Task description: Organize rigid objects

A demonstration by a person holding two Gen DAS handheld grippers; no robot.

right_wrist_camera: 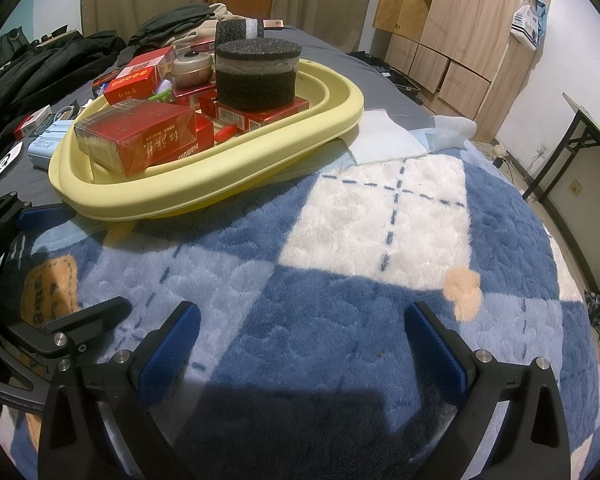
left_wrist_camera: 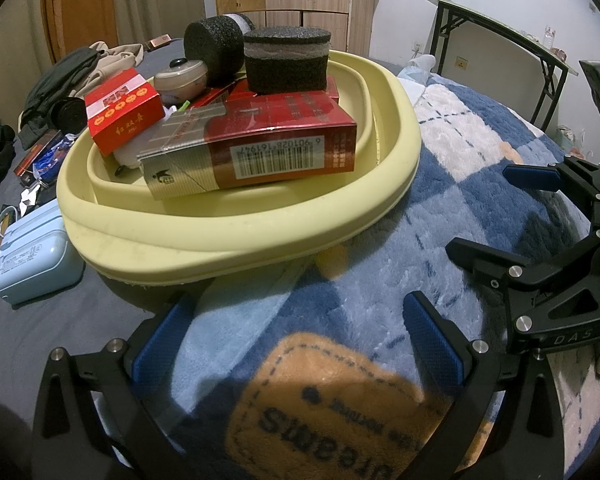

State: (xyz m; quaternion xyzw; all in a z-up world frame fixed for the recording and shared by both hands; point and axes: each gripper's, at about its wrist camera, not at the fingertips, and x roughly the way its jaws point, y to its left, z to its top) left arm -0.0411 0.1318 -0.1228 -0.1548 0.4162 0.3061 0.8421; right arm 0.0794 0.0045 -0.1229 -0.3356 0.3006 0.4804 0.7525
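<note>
A pale yellow basin [left_wrist_camera: 236, 236] [right_wrist_camera: 204, 184] sits on the bed, half on a blue checked blanket [left_wrist_camera: 440, 216] [right_wrist_camera: 340, 280]. It holds several red boxes, among them a long red carton [left_wrist_camera: 260, 148] [right_wrist_camera: 136, 136], a small red box [left_wrist_camera: 124, 108] [right_wrist_camera: 134, 84], two black foam cylinders [left_wrist_camera: 286, 62] [right_wrist_camera: 256, 76] and a small round lidded pot [left_wrist_camera: 180, 78] [right_wrist_camera: 192, 66]. My left gripper [left_wrist_camera: 300, 336] is open and empty just before the basin. My right gripper [right_wrist_camera: 300, 340] is open and empty over the blanket, and shows in the left wrist view [left_wrist_camera: 500, 216].
A light blue case [left_wrist_camera: 32, 256] [right_wrist_camera: 48, 140] lies left of the basin on the grey sheet, with small packets and dark clothes [right_wrist_camera: 48, 64] beyond. A white cloth [right_wrist_camera: 384, 136] lies right of the basin. A black-legged table [left_wrist_camera: 500, 40] and a wooden wardrobe [right_wrist_camera: 452, 28] stand at the right.
</note>
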